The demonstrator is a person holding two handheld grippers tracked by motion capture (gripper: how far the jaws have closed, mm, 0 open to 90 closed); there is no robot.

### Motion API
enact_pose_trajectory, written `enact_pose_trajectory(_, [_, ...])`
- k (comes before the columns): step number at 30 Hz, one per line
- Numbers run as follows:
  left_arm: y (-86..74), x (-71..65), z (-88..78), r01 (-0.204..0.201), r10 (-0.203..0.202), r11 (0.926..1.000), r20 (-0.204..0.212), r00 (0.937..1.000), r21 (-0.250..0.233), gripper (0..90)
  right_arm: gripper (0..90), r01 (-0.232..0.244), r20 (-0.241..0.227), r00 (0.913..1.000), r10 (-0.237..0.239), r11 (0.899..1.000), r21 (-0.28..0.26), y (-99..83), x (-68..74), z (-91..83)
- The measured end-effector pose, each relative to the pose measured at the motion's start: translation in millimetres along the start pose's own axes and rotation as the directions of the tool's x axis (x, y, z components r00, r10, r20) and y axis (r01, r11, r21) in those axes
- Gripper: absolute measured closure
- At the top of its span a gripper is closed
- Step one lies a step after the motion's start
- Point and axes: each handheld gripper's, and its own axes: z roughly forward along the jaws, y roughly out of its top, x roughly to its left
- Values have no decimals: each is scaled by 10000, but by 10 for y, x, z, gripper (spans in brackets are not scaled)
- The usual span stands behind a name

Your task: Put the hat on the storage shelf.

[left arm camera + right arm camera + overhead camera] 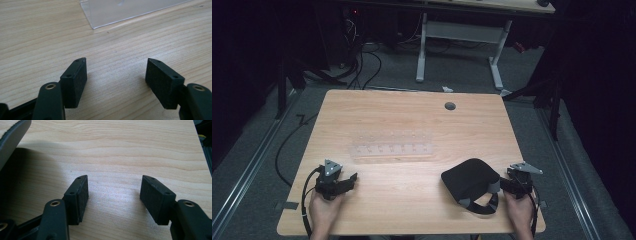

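Note:
A clear plastic rack (392, 147) with a row of small holes lies across the middle of the wooden table (412, 115); its near corner (120, 12) shows in the left gripper view. A black pouch (470, 181) with a grey-trimmed strap lies at the front right, and its edge (11, 137) shows in the right gripper view. My left gripper (348, 181) rests near the front left edge, held by a hand, its jaws wide apart over bare wood (116, 80). My right gripper (506, 181) sits just right of the pouch, open with nothing between its pads (113, 197).
A round grey cable grommet (450, 106) sits near the table's far edge. Beyond the table stand white desk legs (422, 50) and loose cables (367, 60) on the dark floor. The table's right edge (200, 157) lies close to my right gripper.

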Motion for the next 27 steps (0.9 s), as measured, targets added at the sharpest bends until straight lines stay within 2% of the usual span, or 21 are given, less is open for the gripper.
enact_pose_trajectory(22, [0,-1,1,26,-26,10000,-29,10000,-6,335,393,34,-57,10000,-34,10000,8,2,-4,1])
enact_pose_trajectory(27, [0,-1,1,23,-23,10000,-26,10000,-3,334,420,33,-24,10000,-32,9999,131,9,-8,-10])
